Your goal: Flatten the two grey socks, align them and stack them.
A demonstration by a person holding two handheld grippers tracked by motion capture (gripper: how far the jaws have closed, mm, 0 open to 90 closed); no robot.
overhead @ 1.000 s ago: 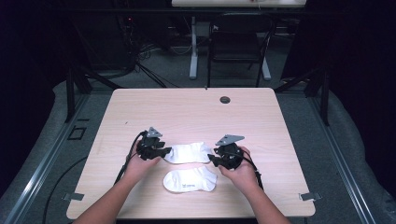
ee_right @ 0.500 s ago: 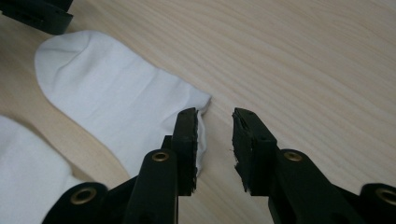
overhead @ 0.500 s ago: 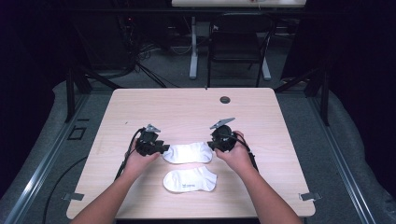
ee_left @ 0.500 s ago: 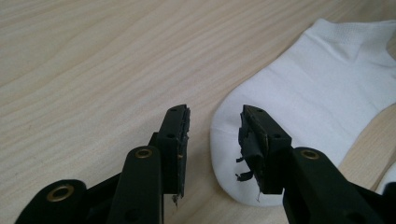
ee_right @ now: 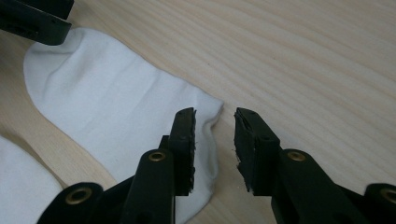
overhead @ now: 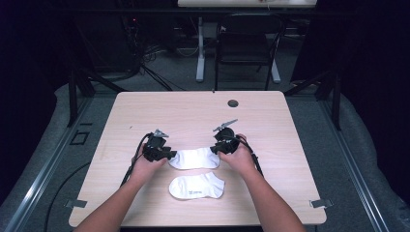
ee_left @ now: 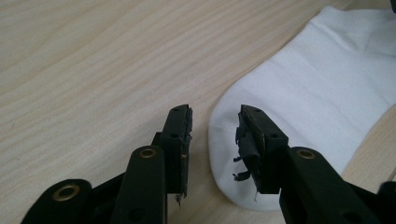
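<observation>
Holding both ends of the far sock (overhead: 194, 158), the grippers sit a little farther apart than half a second ago. The left gripper (ee_left: 214, 128) has its jaws spread, straddling the sock's rounded end without pinching it. The right gripper (ee_right: 215, 126) is also spread, over the opposite end's edge. A second sock (overhead: 197, 186) lies just nearer the person on the table (overhead: 193, 111). Beyond the table stands a chair (overhead: 246, 43).

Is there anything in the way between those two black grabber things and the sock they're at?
Nothing visible. The left gripper and the right gripper sit open at opposite ends of the upper sock, over its edges.
</observation>
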